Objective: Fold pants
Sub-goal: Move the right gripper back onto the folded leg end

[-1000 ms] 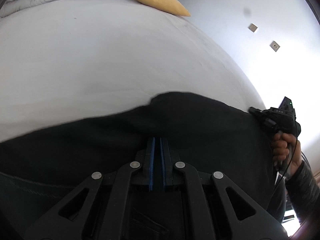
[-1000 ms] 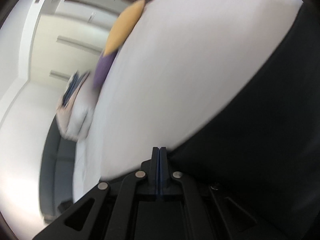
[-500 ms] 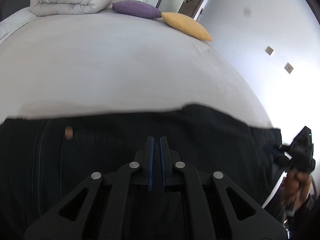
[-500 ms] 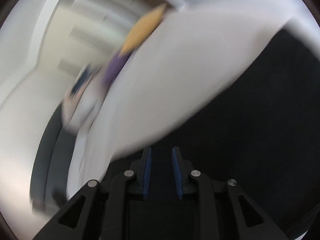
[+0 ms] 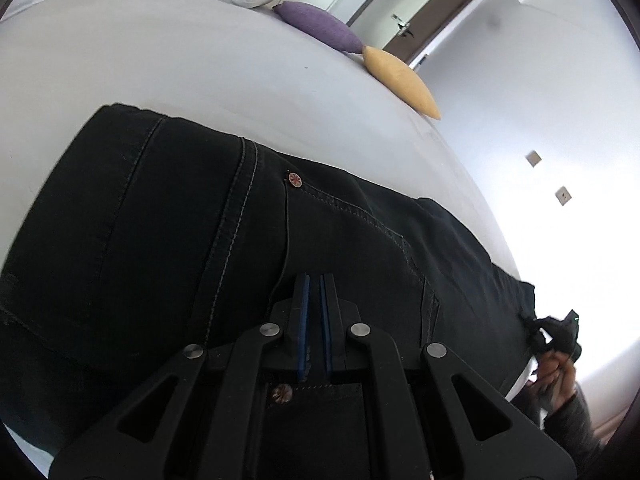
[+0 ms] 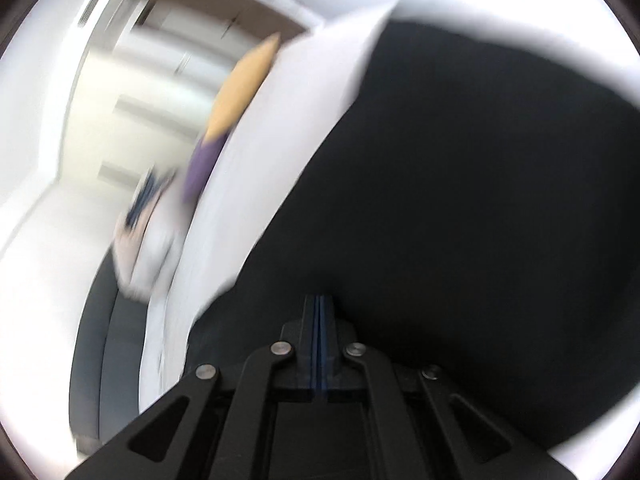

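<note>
The black pants (image 5: 248,248) are spread across the bed (image 5: 200,72), from nine to four o'clock. Fabric is pinched by the left gripper (image 5: 315,320) and the right gripper (image 6: 320,344), both narrowly closed. Edges should be kept aligned and taut.

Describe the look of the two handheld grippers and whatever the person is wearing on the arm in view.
Both the left gripper and the right gripper are matte black, with angular linkage arms that have triangular cut-outs, round silver pivot pins and blue fingers. In the left wrist view, the person's hand emerges from a dark grey long sleeve.
</note>
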A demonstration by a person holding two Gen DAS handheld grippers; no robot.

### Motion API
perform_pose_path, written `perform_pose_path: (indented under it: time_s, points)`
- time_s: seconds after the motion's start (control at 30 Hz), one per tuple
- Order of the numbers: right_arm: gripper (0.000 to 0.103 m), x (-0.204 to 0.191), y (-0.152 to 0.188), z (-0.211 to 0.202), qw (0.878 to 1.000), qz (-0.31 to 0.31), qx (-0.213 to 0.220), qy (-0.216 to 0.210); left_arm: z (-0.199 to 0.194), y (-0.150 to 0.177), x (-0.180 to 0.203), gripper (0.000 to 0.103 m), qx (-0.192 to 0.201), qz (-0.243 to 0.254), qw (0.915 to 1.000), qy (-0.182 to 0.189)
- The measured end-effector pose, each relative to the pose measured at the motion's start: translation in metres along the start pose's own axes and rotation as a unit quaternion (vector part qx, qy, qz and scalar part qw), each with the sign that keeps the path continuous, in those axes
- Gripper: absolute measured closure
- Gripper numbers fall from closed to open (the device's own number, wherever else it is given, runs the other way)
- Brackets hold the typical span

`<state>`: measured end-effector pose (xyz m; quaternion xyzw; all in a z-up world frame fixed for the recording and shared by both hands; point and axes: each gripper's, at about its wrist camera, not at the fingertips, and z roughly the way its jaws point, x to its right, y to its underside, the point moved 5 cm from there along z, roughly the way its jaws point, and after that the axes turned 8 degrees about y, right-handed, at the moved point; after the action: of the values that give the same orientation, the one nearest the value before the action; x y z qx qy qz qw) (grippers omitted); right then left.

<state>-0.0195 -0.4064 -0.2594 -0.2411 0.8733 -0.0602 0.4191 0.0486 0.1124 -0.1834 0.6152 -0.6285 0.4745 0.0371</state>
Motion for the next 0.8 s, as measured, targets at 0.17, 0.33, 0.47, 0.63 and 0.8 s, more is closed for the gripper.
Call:
perform_pose_path:
  time_s: [0.17,0.33,0.47,0.63,0.8]
  points:
    - [0.082,0.04,-0.048,-0.067,0.995,0.053,0.08,0.033,-0.016,-0.003,-0.005,0.098,0.011,-0.003,0.9989,-0.046]
    - [0.025,0.035,-0.047,-0.118,0.989,0.057,0.136,0.026,-0.046,-0.004,0.023,0.098,0.04,0.002,0.997,-0.067]
    - [0.025,0.025,-0.027,-0.105,0.992,0.066,0.111,0.015,-0.015,0.007,0.085,0.098,0.015,0.029,0.9992,-0.023]
    - [0.03,0.04,0.005,-0.075,0.992,0.105,0.067,0.012,0.043,0.042,0.152,0.098,-0.047,0.063,0.9969,0.007]
    - [0.031,0.038,0.005,-0.069,0.992,0.103,0.072,-0.017,0.088,0.06,0.167,0.098,-0.092,0.064,0.9937,0.009]
